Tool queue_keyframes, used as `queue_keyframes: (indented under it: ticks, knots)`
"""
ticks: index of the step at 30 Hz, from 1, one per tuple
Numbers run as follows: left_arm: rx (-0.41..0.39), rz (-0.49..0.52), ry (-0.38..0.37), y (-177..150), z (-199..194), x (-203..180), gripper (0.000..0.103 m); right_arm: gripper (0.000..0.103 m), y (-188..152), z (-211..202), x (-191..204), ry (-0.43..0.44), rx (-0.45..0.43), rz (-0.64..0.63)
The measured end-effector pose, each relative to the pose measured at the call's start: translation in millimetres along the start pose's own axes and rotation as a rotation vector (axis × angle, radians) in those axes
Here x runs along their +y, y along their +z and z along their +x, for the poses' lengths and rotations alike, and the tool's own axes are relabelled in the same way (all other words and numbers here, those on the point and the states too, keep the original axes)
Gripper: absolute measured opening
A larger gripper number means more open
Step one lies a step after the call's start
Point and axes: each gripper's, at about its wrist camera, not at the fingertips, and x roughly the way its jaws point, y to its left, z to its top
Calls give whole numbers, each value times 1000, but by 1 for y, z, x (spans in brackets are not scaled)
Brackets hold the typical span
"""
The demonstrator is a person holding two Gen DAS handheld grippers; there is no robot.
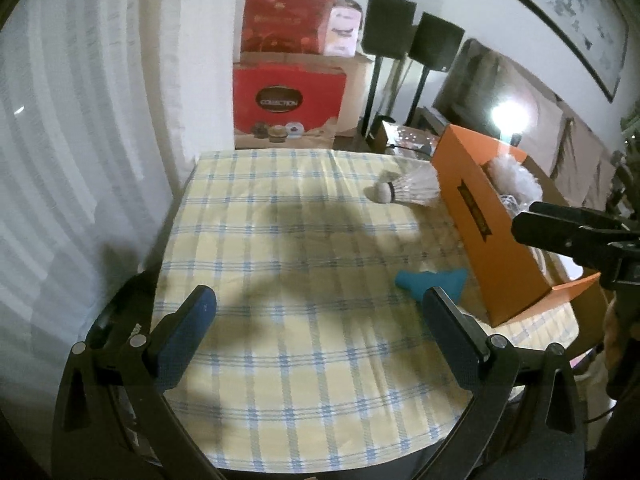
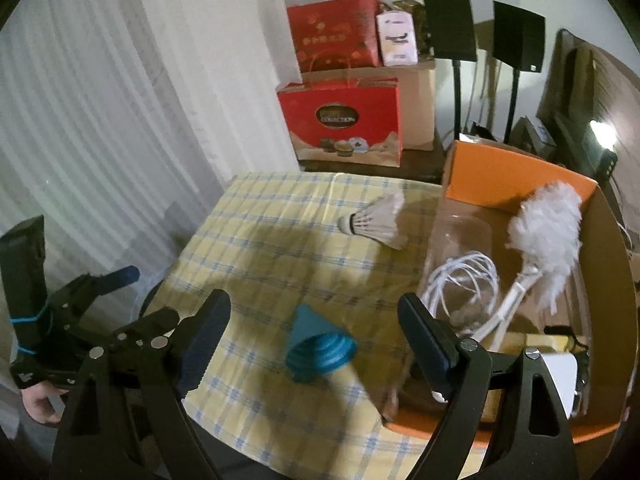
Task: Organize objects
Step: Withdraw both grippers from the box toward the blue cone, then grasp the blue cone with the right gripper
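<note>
A blue collapsible funnel (image 2: 319, 347) lies on the checked tablecloth (image 2: 280, 240), just ahead of my right gripper (image 2: 316, 330), which stands open with nothing between its fingers. A white shuttlecock (image 2: 376, 222) lies farther back beside the orange box (image 2: 520, 178). Inside the box are a white fluffy duster (image 2: 546, 236), a coiled white cable (image 2: 464, 276) and a small white device (image 2: 566, 374). In the left wrist view my left gripper (image 1: 320, 308) is open and empty over the cloth, with the funnel (image 1: 430, 280) by its right finger, the shuttlecock (image 1: 404, 190) beyond and the box (image 1: 496, 240) at right.
Red gift bags (image 2: 340, 120) and cardboard boxes stand behind the table, with two black speakers on stands (image 2: 450, 24). White curtains (image 1: 80, 140) hang at the left. The table's left and near edges drop off close to both grippers. A hand (image 2: 38, 400) holds the left gripper's handle.
</note>
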Motion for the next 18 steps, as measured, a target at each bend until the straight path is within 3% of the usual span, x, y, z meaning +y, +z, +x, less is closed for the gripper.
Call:
queue_keyframes:
  ticks: [8,18]
  knots:
    - [-1,-11,21,5,6,15,103,88,10,30,16,-17,61,-55]
    - [-19,-104,65,2,12,48,103,88,17,82,21,-38,197,-121]
